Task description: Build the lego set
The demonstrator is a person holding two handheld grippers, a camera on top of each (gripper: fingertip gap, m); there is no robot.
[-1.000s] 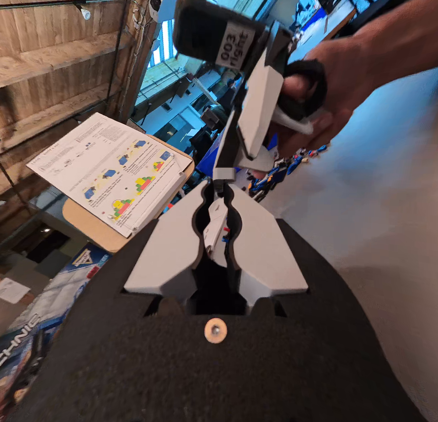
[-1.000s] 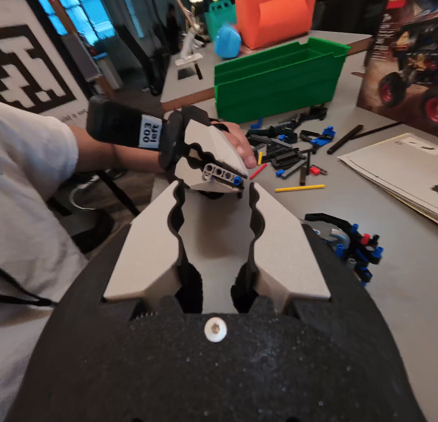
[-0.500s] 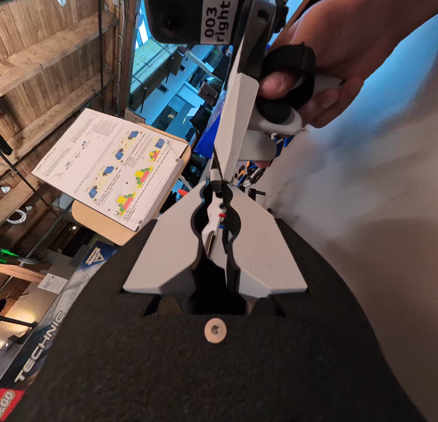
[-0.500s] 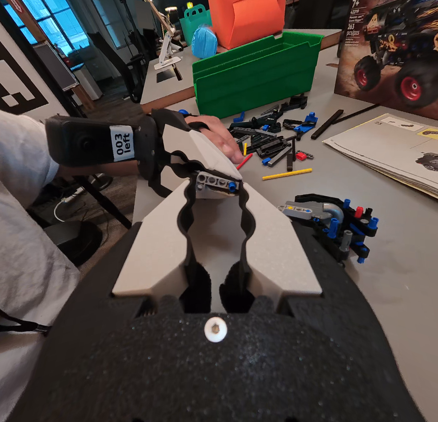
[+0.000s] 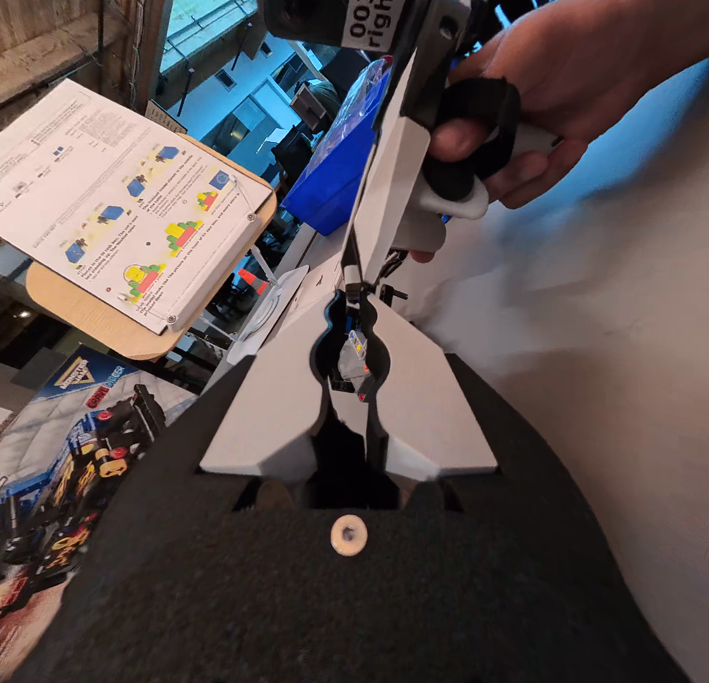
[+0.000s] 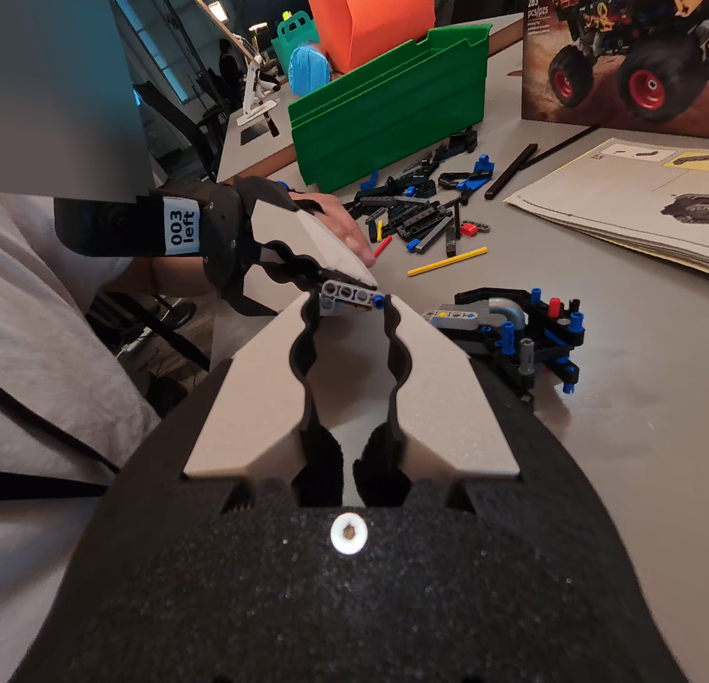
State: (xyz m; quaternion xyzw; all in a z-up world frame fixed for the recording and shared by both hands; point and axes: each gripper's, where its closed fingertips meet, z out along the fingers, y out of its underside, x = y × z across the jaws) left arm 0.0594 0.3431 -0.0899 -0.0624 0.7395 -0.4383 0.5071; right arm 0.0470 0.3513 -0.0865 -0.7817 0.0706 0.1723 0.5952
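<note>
A short grey Lego beam point(image 6: 345, 294) with a blue pin at its right end hangs in the air over the table's near edge. My left gripper point(image 6: 360, 290) comes in from the left and is shut on the beam's far side. My right gripper point(image 6: 347, 300) has its two fingertips against the beam's two ends. In the left wrist view my left gripper point(image 5: 355, 300) is nearly shut; the right gripper point(image 5: 358, 282) meets it edge-on from above, and the beam is mostly hidden. The black, grey and blue partial model point(image 6: 537, 338) lies on the table just to the right and shows through the left gripper's gap point(image 5: 356, 351).
Loose Lego parts point(image 6: 418, 215) and a yellow axle point(image 6: 447, 261) lie behind the grippers, in front of a green bin point(image 6: 387, 104). An open booklet point(image 6: 621, 208) and the set's box point(image 6: 621, 50) stand at the right. A printed sheet on a board point(image 5: 126, 211) stands at the left. My left and right fingertips are right by each other.
My right gripper has closed in from wide open until its fingertips sit at the beam's ends. Both grippers have shifted together, and the partial model is now nearer my right fingers.
</note>
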